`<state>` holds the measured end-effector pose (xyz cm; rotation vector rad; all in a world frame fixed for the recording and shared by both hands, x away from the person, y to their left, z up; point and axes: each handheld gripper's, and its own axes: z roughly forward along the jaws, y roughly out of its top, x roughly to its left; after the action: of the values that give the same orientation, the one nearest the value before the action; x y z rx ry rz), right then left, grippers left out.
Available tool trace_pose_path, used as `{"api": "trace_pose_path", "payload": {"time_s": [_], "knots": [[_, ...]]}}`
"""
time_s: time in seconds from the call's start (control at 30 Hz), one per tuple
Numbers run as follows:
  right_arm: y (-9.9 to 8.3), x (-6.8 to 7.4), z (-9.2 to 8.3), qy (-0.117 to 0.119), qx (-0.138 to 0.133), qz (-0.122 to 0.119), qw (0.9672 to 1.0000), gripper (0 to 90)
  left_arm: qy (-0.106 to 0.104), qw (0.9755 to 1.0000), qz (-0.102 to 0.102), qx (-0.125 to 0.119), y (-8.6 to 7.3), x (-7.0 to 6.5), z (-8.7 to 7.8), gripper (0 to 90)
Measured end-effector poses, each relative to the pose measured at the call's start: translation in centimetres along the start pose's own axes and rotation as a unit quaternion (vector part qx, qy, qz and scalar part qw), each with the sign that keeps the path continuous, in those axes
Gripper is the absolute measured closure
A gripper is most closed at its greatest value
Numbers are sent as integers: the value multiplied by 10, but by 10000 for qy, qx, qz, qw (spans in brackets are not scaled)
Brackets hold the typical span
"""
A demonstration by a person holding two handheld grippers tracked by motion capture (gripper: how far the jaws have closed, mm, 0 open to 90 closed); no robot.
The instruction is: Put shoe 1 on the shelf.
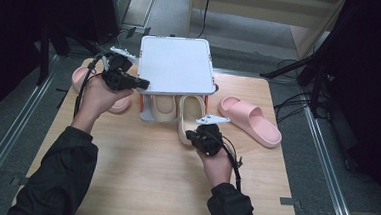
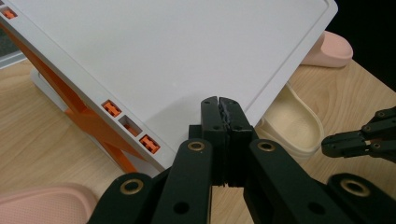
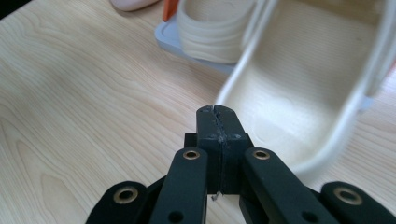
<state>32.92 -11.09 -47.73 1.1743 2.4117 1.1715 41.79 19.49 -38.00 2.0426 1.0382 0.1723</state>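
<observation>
A white two-level shoe rack with orange side struts stands at the far middle of the wooden worktop, and everything else can be placed from it. On the rack's lower shelf, under the flat white top, a cream slipper sits on the left, and a second cream slipper lies beside it, its heel end sticking out past the rack's front edge onto the worktop. The right gripper is just in front of the rack, at the heel of that protruding slipper; its jaws are pressed fully together with nothing between them, and in the right gripper view their tips sit just beside the slipper's rim, though contact cannot be told. The left gripper is at the rack's front left corner, its jaws likewise closed tight and empty, the tips lying against the edge of the white top board in the left gripper view. A pink slipper lies on the worktop to the right of the rack, clear of it, and another pink slipper lies to the rack's left, partly hidden behind the left hand.
</observation>
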Motion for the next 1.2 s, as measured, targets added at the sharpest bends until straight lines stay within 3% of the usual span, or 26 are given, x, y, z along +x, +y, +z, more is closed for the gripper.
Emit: {"api": "trace_pose_path", "payload": {"time_s": [0.17,0.37,0.57,0.77,0.87,1.0,1.2], "knots": [[-10,-7,-7,-83,59,45,9999,900,-4,10000,-4,-1,0,0,0,895],[-16,-14,-3,-85,101,179,9998,900,4,10000,-5,-5,0,0,0,894],[-15,-11,3,-183,122,76,9997,900,-17,10000,-14,-13,0,0,0,894],[-25,-10,-1,-278,355,-109,9989,900,-19,10000,-17,-16,0,0,0,895],[-29,-15,0,-344,389,6,9986,900,-5,10000,-11,-4,0,0,0,895],[-25,-21,4,-243,191,237,9992,900,4,10000,-17,-8,0,0,0,894],[-15,-26,16,-447,157,255,9985,900,15,10000,-7,-7,0,0,0,895]]}}
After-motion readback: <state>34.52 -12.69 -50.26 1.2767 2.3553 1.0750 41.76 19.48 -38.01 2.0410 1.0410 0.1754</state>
